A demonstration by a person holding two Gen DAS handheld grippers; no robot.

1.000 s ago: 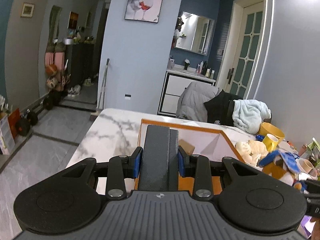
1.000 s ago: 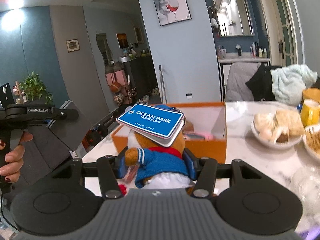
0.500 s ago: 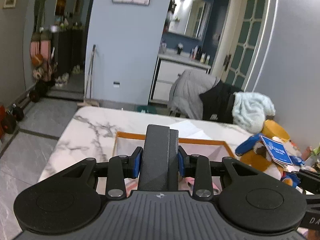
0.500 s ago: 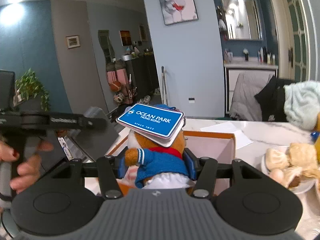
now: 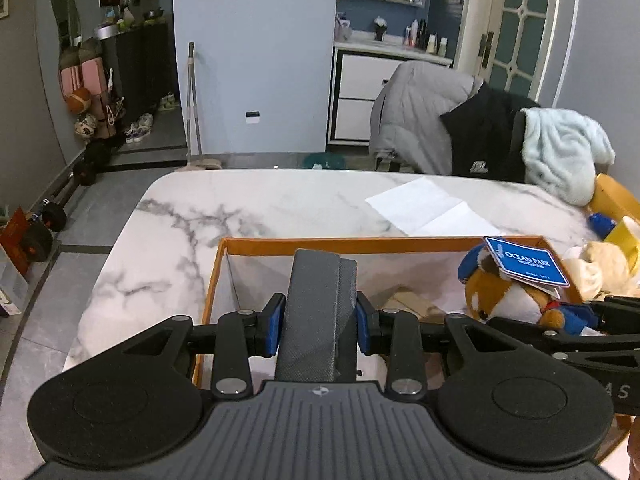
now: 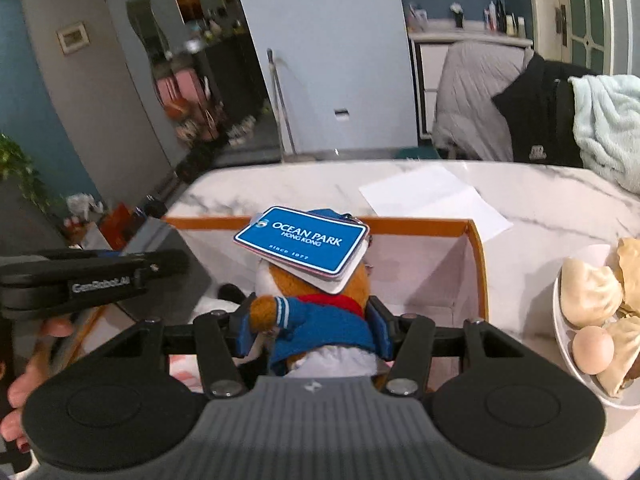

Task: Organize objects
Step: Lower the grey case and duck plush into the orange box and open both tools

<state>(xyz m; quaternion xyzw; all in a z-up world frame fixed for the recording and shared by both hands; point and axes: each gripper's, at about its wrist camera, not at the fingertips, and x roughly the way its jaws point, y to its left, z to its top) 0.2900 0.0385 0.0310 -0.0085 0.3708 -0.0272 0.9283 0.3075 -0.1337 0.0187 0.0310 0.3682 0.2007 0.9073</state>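
An orange box (image 5: 360,245) with a white inside sits on the marble table (image 5: 248,204). My left gripper (image 5: 318,322) is shut on a dark grey flat case (image 5: 320,300) and holds it over the box's left half. My right gripper (image 6: 312,330) is shut on a brown plush toy (image 6: 316,312) in a blue jacket with a blue Ocean Park tag (image 6: 302,242), over the box (image 6: 478,264). The toy also shows in the left wrist view (image 5: 504,292) at the right. The left gripper and its case (image 6: 168,272) show in the right wrist view.
A white paper sheet (image 5: 428,206) lies beyond the box. A white plate (image 6: 560,332) of buns and an egg stands right of the box. Yellow cups (image 5: 624,232) and clutter sit at the far right. Chairs draped with jackets and a towel (image 5: 560,152) stand behind the table.
Both grippers have moved forward and tilted down over the orange box. The plush toy has come in over the box beside the grey case. Both grips are unchanged.
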